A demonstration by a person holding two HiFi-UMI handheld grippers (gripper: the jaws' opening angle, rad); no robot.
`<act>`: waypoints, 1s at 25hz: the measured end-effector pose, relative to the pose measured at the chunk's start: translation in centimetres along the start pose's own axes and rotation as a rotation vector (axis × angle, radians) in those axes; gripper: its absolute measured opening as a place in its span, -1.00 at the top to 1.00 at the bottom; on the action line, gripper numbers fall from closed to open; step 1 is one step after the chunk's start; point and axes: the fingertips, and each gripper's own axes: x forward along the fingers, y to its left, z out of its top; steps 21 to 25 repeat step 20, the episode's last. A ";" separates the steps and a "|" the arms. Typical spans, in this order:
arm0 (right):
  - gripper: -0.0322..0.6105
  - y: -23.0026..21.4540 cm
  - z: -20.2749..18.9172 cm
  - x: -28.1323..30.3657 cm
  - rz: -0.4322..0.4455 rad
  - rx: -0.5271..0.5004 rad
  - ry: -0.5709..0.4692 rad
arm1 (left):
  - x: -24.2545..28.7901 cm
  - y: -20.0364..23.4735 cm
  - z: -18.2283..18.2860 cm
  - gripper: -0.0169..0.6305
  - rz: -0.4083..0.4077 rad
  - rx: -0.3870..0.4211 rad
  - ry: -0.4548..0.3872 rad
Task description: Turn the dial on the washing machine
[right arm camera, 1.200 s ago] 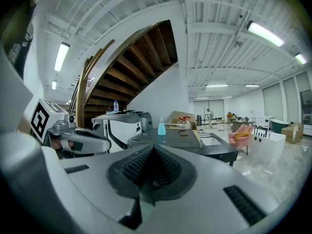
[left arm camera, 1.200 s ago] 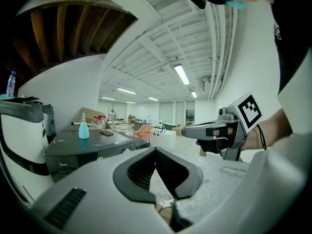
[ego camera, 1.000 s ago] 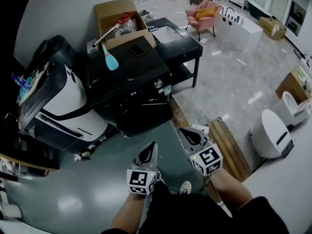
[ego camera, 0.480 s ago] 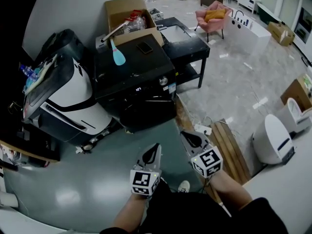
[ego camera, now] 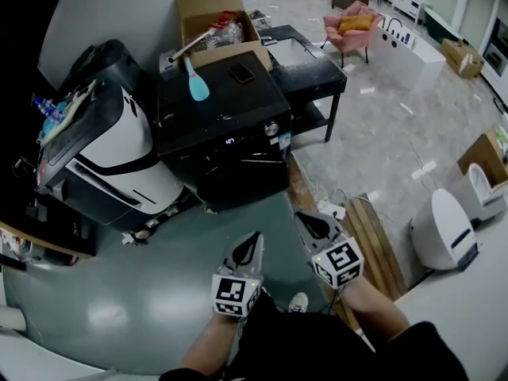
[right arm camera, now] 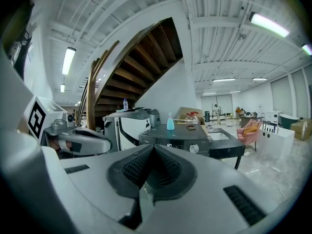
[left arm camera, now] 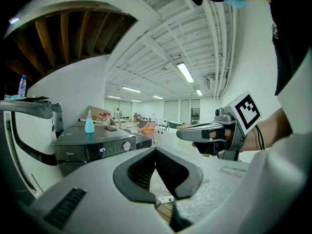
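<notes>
My left gripper [ego camera: 252, 238] and right gripper [ego camera: 305, 217] both have jaws closed on nothing; the washer [ego camera: 222, 109] with its dial [ego camera: 272, 128] stands at 12 o'clock, well apart.

One black washing machine [ego camera: 222, 105] with one dial [ego camera: 272, 129]; one blue bottle [ego camera: 198, 89]; one cardboard box [ego camera: 208, 6]; one black low table [ego camera: 316, 75]; one pink armchair [ego camera: 357, 24]; two hand-held grippers, the left gripper [ego camera: 255, 236] and the right gripper [ego camera: 301, 216].
</notes>
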 end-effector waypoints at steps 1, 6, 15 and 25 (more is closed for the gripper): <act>0.91 0.1 -0.1 0.0 0.003 0.000 0.000 | -0.2 0.1 -0.2 0.93 0.002 -0.005 0.009; 0.91 0.6 -0.4 0.0 0.011 0.019 0.019 | -0.3 0.2 0.0 0.93 0.011 0.008 -0.014; 0.91 0.6 -0.8 0.2 0.017 0.013 0.004 | -0.3 0.1 -0.2 0.93 0.008 0.002 0.010; 0.91 0.9 0.1 0.1 0.012 0.008 -0.018 | -0.5 0.0 0.2 0.93 0.007 0.009 -0.007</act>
